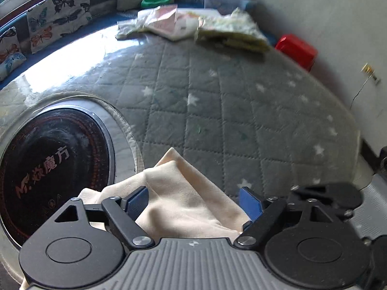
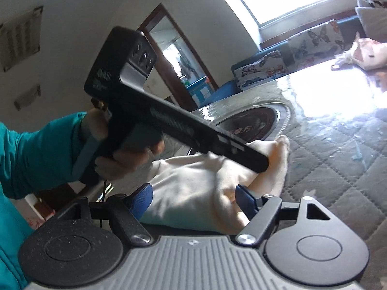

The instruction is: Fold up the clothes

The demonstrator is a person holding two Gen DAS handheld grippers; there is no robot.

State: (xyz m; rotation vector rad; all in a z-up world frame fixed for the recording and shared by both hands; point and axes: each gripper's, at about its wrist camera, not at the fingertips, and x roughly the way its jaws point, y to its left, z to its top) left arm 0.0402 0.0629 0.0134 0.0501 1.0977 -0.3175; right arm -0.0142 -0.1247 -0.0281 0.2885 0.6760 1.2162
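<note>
Left gripper (image 1: 193,200) and right gripper (image 2: 194,199): my jaws stand apart over cream garment (image 1: 186,193); soft, light, limp; best pinched at corners.

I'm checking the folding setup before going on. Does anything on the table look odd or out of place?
Mostly the far edge: a loose heap of clothes lies unfolded there. The cream cloth sits bunched between both grippers' open jaws.
</note>
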